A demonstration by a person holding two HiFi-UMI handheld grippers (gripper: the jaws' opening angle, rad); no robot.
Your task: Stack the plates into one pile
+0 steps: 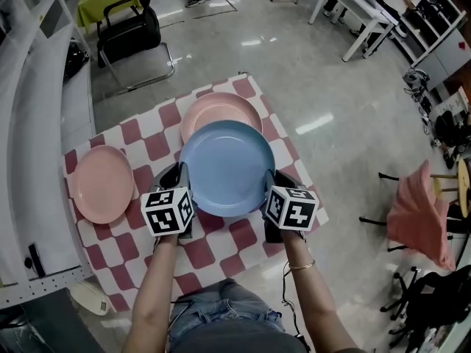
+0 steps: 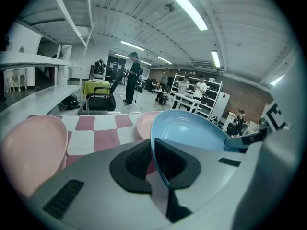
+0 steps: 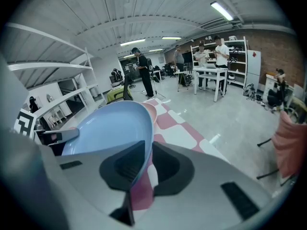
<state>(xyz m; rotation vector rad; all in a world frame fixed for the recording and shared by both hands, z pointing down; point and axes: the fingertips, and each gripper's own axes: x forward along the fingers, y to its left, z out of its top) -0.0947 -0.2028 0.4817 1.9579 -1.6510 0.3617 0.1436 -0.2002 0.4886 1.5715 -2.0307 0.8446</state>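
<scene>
A blue plate (image 1: 227,166) hangs above the pink-and-white checked cloth (image 1: 140,142), held by its rim on both sides. My left gripper (image 1: 179,184) is shut on its left rim, which runs between the jaws in the left gripper view (image 2: 154,152). My right gripper (image 1: 269,190) is shut on its right rim (image 3: 144,153). The blue plate partly overlaps a pink plate (image 1: 221,109) at the far middle of the cloth, also seen as a pink plate (image 2: 142,123) and a pink plate (image 3: 150,110). A second pink plate (image 1: 102,183) lies at the cloth's left (image 2: 29,150).
A black chair (image 1: 129,35) stands beyond the cloth on the glossy floor. White shelving (image 1: 29,123) runs along the left. A pink-draped stool (image 1: 419,215) is at the right. Several people stand at tables in the far room (image 3: 221,56).
</scene>
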